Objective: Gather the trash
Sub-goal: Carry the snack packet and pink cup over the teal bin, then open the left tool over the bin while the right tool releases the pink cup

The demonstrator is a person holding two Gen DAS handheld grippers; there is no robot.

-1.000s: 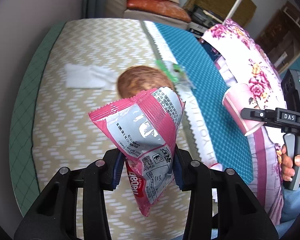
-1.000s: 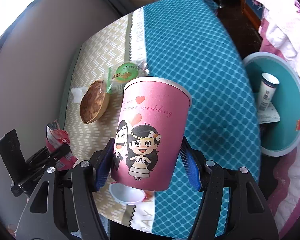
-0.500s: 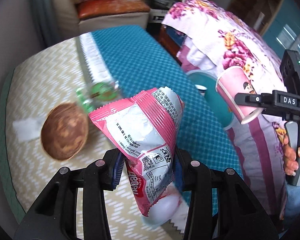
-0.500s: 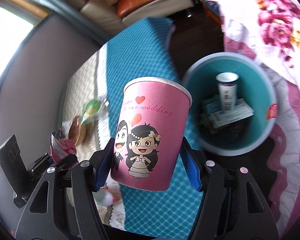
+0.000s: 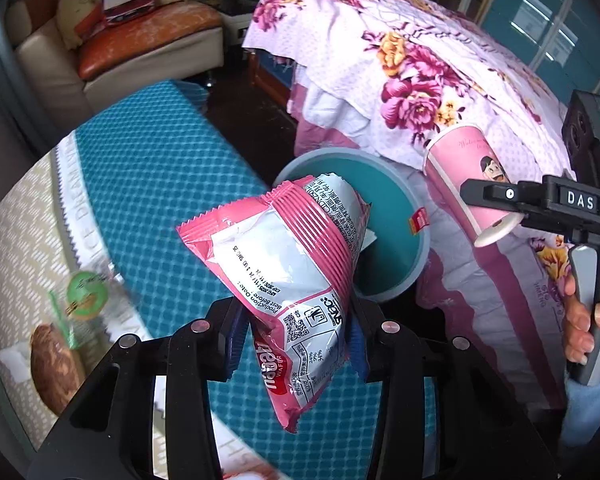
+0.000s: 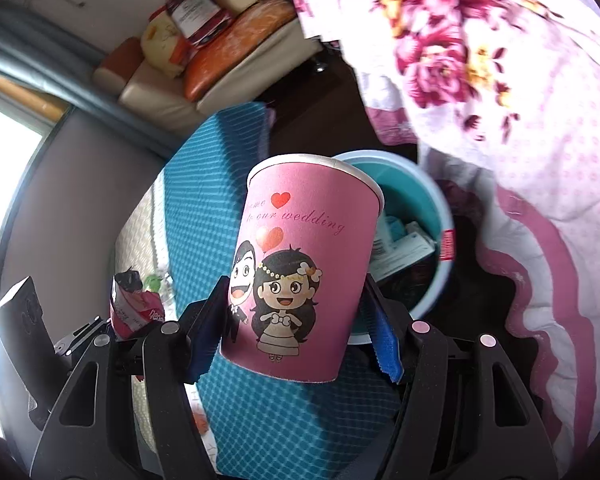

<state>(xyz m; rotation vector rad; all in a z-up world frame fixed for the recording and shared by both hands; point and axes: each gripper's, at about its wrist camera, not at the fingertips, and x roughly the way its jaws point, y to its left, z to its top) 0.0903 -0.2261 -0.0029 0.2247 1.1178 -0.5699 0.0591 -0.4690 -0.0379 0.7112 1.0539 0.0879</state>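
The pink wafer wrapper point(image 5: 288, 276) is clamped low on its length between the left gripper point(image 5: 294, 334) pads, its long axis running up and slightly left, the sealed end highest. The pink paper cup point(image 6: 300, 276) stands nearly upright, rim tipped right, squeezed by the right gripper point(image 6: 296, 330). Just beyond both sits the teal bin point(image 5: 396, 216), floral bedspread point(image 5: 420, 80) to its right

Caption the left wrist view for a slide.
Left tool holding a pink wafer wrapper before the teal bin, right tool carrying a pink paper cup alongside.
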